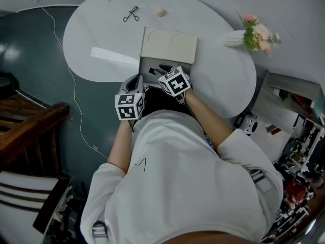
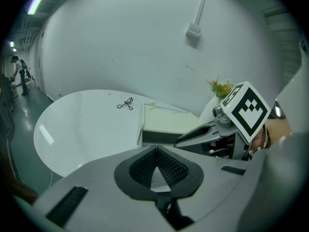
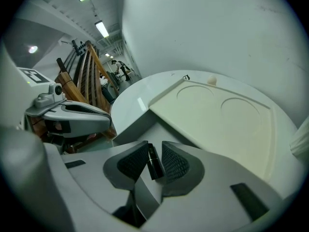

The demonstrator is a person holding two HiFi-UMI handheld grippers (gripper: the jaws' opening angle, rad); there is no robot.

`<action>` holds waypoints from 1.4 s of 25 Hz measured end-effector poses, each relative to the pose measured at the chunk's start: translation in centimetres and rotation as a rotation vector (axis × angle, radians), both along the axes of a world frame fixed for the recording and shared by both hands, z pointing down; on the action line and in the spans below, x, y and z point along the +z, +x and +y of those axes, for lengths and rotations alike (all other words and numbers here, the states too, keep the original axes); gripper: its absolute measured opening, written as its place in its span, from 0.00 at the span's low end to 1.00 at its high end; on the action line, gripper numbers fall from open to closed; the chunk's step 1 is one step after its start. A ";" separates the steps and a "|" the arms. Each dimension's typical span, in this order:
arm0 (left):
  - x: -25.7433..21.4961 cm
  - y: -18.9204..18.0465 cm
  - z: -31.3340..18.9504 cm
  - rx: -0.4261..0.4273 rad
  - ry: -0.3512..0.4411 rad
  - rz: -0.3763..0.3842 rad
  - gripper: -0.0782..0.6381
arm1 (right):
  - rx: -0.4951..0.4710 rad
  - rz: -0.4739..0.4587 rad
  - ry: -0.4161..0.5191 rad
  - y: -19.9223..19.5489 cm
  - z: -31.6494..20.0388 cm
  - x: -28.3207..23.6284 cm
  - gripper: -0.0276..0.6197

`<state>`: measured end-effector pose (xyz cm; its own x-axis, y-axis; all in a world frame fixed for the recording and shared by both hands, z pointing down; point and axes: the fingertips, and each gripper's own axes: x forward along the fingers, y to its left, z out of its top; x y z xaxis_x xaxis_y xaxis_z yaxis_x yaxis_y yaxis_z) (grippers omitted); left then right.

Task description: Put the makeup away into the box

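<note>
While the right gripper (image 3: 155, 144) tips down over the open box (image 3: 129, 125), its jaws stand spread with a small dark tube (image 3: 154, 161) upright between them. The tube leans toward the right-hand pad, and a clear gap shows on the other side. As I read it, this is the drop-off step: the tube is being let go into the box rather than carried. I cannot tell whether its lower end already rests on the box floor beneath the jaws. The raised lid (image 3: 217, 124) stands just beyond the jaws, so there is little room ahead. The left gripper (image 2: 157, 149) hangs alongside, its jaws pressed together on nothing, doing no work at the moment. The next move, I would judge, calls for widening the right jaws enough that the tube falls free. The gripper then has to lift straight back out, without dragging the tube along or knocking the lid. Well ahead of both jaws, past the box on the white worktop (image 1: 101, 29), an eyelash curler (image 1: 131, 14) lies not yet put away, and it would be the next thing to fetch.
</note>
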<state>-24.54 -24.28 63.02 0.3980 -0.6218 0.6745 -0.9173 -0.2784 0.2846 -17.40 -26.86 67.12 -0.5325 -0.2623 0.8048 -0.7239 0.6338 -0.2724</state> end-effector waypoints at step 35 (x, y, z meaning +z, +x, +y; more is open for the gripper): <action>-25.5 15.6 -5.1 0.094 0.611 0.136 0.14 | 0.428 -0.179 0.901 22.1 -1.4 -31.7 0.04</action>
<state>-8.97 -29.40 37.53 0.5272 -0.8367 0.1485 -0.8476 -0.5054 0.1616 4.65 -28.28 35.47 -0.3448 -0.9296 0.1307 -0.9339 0.3537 0.0520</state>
